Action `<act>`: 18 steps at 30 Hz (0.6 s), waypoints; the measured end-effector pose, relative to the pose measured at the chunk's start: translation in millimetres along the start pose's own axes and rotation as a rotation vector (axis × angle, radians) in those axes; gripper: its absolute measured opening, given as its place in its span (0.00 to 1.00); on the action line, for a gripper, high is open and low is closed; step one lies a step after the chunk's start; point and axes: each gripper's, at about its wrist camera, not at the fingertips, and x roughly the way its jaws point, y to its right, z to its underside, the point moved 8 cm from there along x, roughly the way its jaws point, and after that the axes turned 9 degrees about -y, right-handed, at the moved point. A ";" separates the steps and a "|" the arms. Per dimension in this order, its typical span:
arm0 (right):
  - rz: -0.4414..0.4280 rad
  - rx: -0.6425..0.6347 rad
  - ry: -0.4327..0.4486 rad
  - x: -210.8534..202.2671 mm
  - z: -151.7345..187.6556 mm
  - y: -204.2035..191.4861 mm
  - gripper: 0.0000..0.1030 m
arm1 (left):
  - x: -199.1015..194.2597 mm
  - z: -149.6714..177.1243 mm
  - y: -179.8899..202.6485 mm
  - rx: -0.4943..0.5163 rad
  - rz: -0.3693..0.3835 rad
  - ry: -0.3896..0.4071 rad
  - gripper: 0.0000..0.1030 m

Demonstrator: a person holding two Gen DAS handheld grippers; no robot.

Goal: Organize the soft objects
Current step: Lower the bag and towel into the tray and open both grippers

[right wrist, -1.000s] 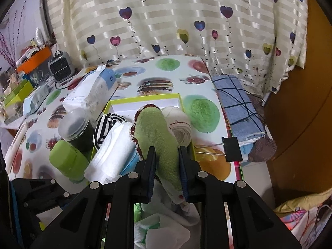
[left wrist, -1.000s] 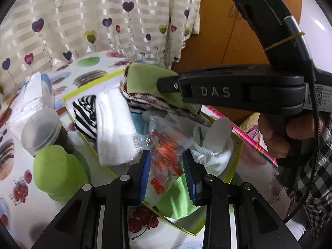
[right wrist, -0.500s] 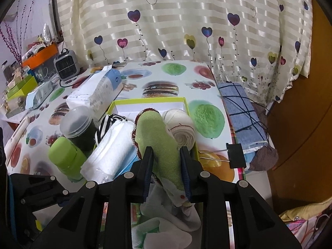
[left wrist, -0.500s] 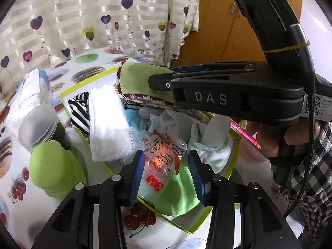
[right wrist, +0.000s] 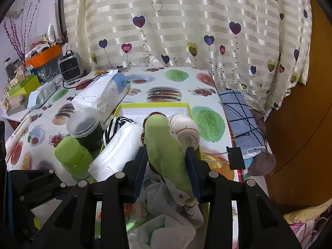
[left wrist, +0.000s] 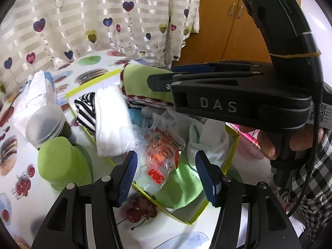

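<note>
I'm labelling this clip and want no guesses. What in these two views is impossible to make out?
- Left wrist view: the right gripper covers the box's far right side.
- Right wrist view: the green cloth hides what lies under it.
- Right wrist view: the box's near end is behind the jaws.
- Left wrist view: small print on the plastic packet is unreadable.

Green bottle [right wrist: 71, 157] beside lidded jar [right wrist: 84, 125]; binder clip [right wrist: 235, 158]; small heater [right wrist: 69, 68].
</note>
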 end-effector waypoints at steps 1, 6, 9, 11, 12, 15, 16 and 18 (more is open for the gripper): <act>0.000 0.002 0.004 -1.8 0.6 -0.5 0.39 | -0.5 0.3 0.2 -0.001 0.001 0.000 0.56; 0.038 0.027 0.023 -10.8 4.5 -0.7 0.39 | -14.2 5.3 -1.2 -0.011 -0.018 0.022 0.57; 0.039 0.028 0.035 -18.4 7.2 -4.5 0.39 | -22.9 9.8 -2.6 -0.021 -0.042 0.034 0.60; 0.047 0.032 0.048 -25.1 9.6 -7.2 0.39 | -26.6 13.8 -3.8 -0.028 -0.051 0.033 0.62; 0.051 0.038 0.050 -27.2 10.6 -7.5 0.39 | -28.8 16.6 -4.3 -0.032 -0.047 0.030 0.62; 0.056 0.057 0.061 -36.3 16.0 -7.8 0.39 | -39.1 24.9 -7.5 -0.048 -0.046 0.041 0.62; 0.055 0.060 0.066 -38.7 17.5 -7.8 0.39 | -41.7 27.1 -8.4 -0.051 -0.055 0.042 0.62; 0.058 0.074 0.073 -45.0 23.7 -9.2 0.39 | -46.9 32.8 -11.1 -0.060 -0.067 0.044 0.63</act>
